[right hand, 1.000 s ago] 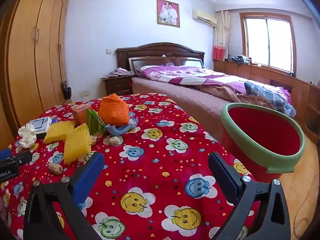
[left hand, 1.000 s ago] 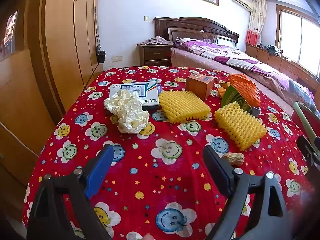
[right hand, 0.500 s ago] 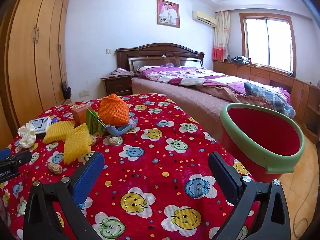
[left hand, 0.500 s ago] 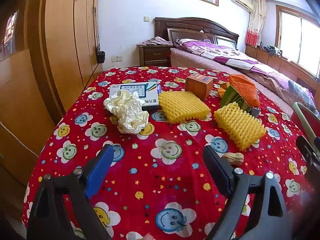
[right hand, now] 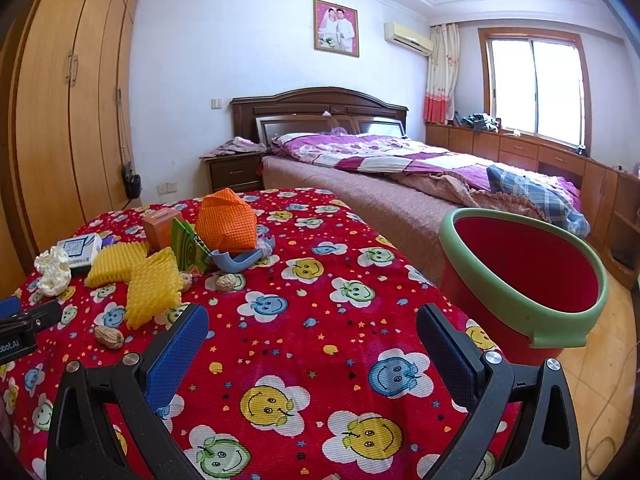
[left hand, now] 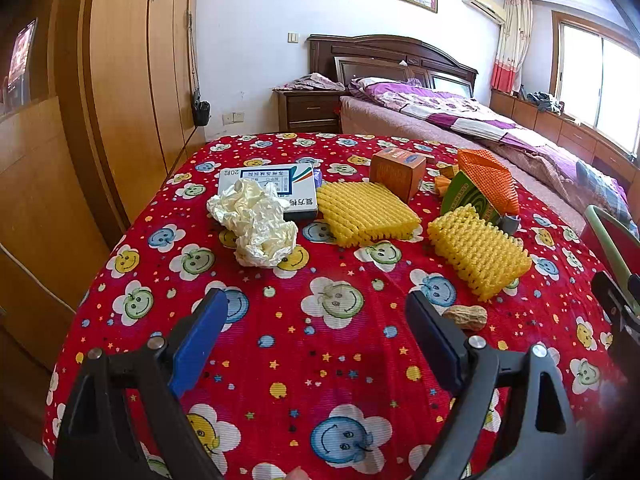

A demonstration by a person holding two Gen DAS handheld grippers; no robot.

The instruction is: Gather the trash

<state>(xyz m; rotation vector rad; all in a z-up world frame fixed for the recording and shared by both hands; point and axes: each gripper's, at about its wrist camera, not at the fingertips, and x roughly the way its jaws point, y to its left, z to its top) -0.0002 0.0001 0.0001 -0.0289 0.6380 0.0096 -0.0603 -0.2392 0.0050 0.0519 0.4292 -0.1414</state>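
Trash lies on a table with a red smiley-flower cloth [left hand: 328, 364]: crumpled white paper [left hand: 256, 228], a white medicine box [left hand: 276, 184], two yellow foam nets [left hand: 368, 212] [left hand: 478, 252], an orange carton [left hand: 396, 172], an orange foam net [left hand: 486, 180] on a green packet, and a peanut [left hand: 466, 316]. My left gripper [left hand: 316, 332] is open and empty above the near cloth. My right gripper [right hand: 312, 344] is open and empty. A red bin with a green rim [right hand: 524, 276] stands to the right of the table.
A blue scoop [right hand: 236, 260] and a walnut [right hand: 226, 282] lie by the orange net. A bed [right hand: 400, 172] is behind the table, wardrobes [left hand: 132, 80] on the left. The left gripper's edge [right hand: 24, 324] shows in the right wrist view.
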